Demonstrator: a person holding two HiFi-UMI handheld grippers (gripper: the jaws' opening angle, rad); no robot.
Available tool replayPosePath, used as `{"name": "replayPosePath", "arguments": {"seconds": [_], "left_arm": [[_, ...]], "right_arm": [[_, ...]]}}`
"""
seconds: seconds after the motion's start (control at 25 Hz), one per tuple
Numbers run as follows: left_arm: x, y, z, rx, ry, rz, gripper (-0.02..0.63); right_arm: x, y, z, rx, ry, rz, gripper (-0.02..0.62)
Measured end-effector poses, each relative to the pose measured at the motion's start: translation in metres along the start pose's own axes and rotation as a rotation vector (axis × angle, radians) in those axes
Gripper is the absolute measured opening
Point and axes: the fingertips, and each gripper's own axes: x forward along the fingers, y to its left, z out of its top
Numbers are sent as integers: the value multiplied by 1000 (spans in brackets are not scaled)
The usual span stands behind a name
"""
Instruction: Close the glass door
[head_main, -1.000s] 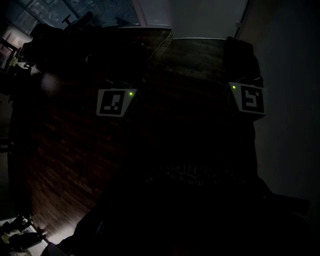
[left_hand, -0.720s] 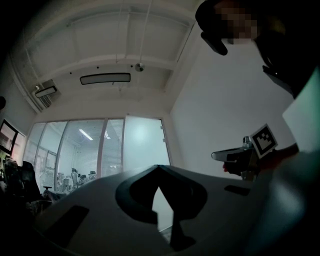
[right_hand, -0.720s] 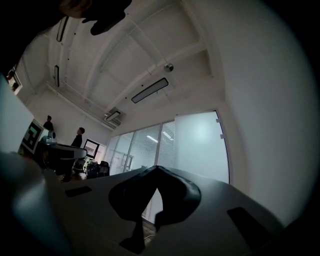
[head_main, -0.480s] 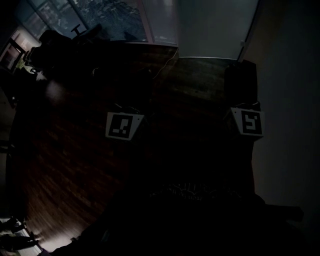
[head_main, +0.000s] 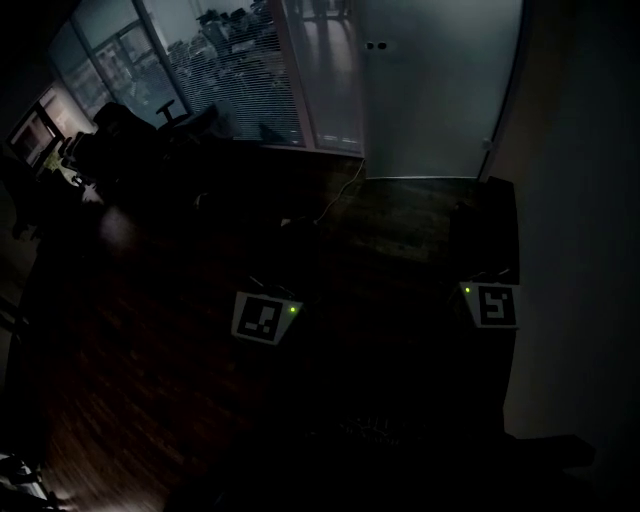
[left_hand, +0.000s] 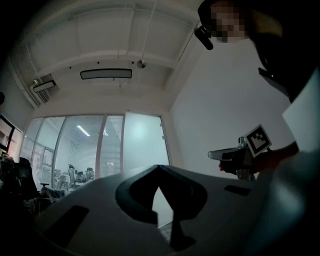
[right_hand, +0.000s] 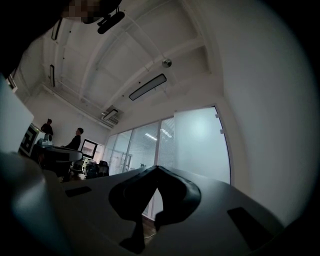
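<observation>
The frosted glass door (head_main: 440, 90) stands at the far end of the dark wooden floor, ahead of both grippers and well apart from them. It also fills the middle of the left gripper view (left_hand: 142, 145) and the right gripper view (right_hand: 200, 145). My left gripper (left_hand: 159, 167) has its jaw tips together with nothing between them. My right gripper (right_hand: 157, 169) is likewise shut and empty. In the head view only their marker cubes stand out, the left cube (head_main: 262, 318) and the right cube (head_main: 495, 305); the jaws are lost in the dark.
A glass wall with blinds (head_main: 230, 80) runs left of the door, with office chairs (head_main: 170, 125) before it. A cable (head_main: 335, 200) lies on the floor. A white wall (head_main: 580, 250) closes the right side. Two people (right_hand: 76, 139) stand far left by a monitor (right_hand: 89, 148).
Both marker cubes sit lower in the head view than before. The glass door and the glass wall show far more at the top. Both grippers stay empty.
</observation>
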Motion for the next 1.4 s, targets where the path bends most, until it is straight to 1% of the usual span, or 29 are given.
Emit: {"name": "replayPosePath", "arguments": {"seconds": [0.28,0.52,0.72,1.04,1.2,1.4], "left_arm": [[10,16,-9,-14,8,-16,2],[35,29,-16,-8,5,-5,2],[72,49,-22,10,8,12,2],[134,63,-33,32,9,36,2],[154,67,-37,43,17,52,2],[178,85,-46,38,29,61,2]], "right_arm": [[20,8,-4,-19,10,5,3],[49,-5,-11,-6,0,7,3],[91,-24,-23,15,-5,11,3],[147,-59,-40,23,-21,38,3],[166,-71,-50,25,-16,54,3],[191,-80,-58,22,-3,51,3]]}}
